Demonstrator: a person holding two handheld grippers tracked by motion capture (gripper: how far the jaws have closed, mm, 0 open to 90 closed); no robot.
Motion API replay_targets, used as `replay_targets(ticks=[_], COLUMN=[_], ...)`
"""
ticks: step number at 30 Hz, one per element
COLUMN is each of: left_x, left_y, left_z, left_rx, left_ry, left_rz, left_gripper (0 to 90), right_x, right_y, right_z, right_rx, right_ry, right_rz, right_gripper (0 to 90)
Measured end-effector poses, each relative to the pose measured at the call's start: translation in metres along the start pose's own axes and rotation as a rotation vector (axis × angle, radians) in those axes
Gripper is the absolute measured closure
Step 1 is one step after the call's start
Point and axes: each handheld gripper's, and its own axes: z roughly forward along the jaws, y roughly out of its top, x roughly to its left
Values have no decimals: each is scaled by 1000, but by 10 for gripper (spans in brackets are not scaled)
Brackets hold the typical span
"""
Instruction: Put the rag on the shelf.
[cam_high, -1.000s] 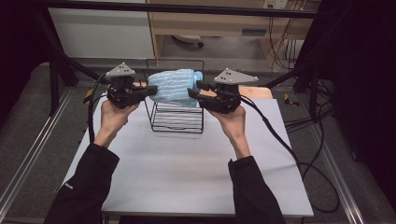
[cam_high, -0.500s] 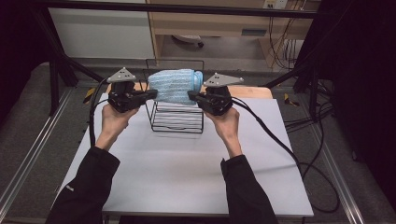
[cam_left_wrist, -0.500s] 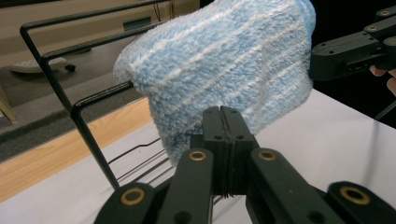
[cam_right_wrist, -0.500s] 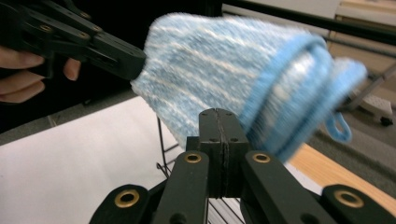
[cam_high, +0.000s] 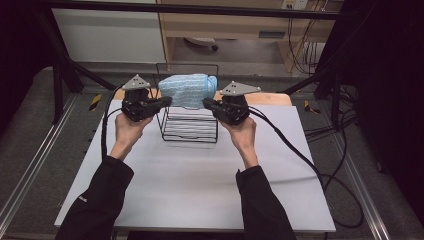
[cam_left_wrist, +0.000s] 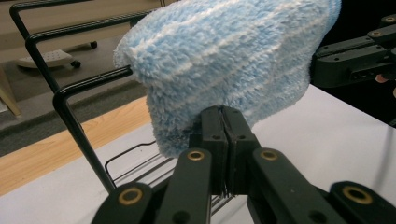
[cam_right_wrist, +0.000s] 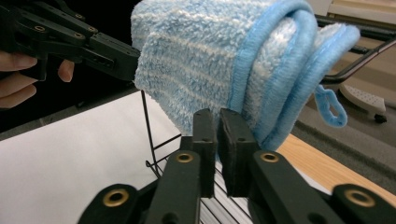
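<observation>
Person at the table w/ a gripper in each hand, both raised above a white table top (cam_high: 190, 185). Between the two grippers hangs a folded light-blue towel (cam_high: 187, 90), fluffy w/ pale stripes, stretched from one to the other and held up over a black wire rack (cam_high: 189, 125) that stands on the table. Left gripper (cam_high: 167, 101) is at the towel's left end; in the left gripper view its jaws are pressed together w/ the towel's lower edge (cam_left_wrist: 187, 135) pinched at the tips, cloth bulging up and over them. Right gripper (cam_high: 206, 104) is at the towel's right end; in the right gripper view its jaws stand nearly together w/ a thin gap, tips tucked against the underside of the towel (cam_right_wrist: 201, 60), so it grips the cloth there too. From that side you see the towel's folded layers w/ a darker blue stitched border and a small hanging loop (cam_right_wrist: 329, 107) dangling just right of the jaws. Rack's upright bars (cam_left_wrist: 70, 112) rise just left of the left gripper's tips, its floor wires lie right under both sets of jaws. Opposite gripper shows beyond the towel in each gripper view, fingers (cam_right_wrist: 18, 77) wrapped on its handle. Strip of wood edge (cam_high: 270, 98) runs behind the right gripper, past the table's far side. Cables (cam_high: 300, 155) trail from both grippers across the table.
</observation>
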Motion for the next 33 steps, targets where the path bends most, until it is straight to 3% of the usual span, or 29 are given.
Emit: replay_targets(ticks=[10, 16, 26, 33], left_x=[-4, -5, -2, -3], left_y=[7, 11, 10, -1], left_z=[-19, -28, -39, -45], left_rx=[-37, -38, -32, -10], left_ry=[-2, 22, 34, 35], left_rz=[-11, -5, -8, 0], left_gripper=[755, 607, 439, 335], right_x=[4, 2, -2, -8], right_y=[10, 16, 21, 18], right_z=[-18, -27, -46, -61], right_rx=[-40, -61, -46, -40], right_ry=[21, 51, 20, -10], right_rz=[12, 71, 81, 88], right_gripper=[606, 473, 247, 89])
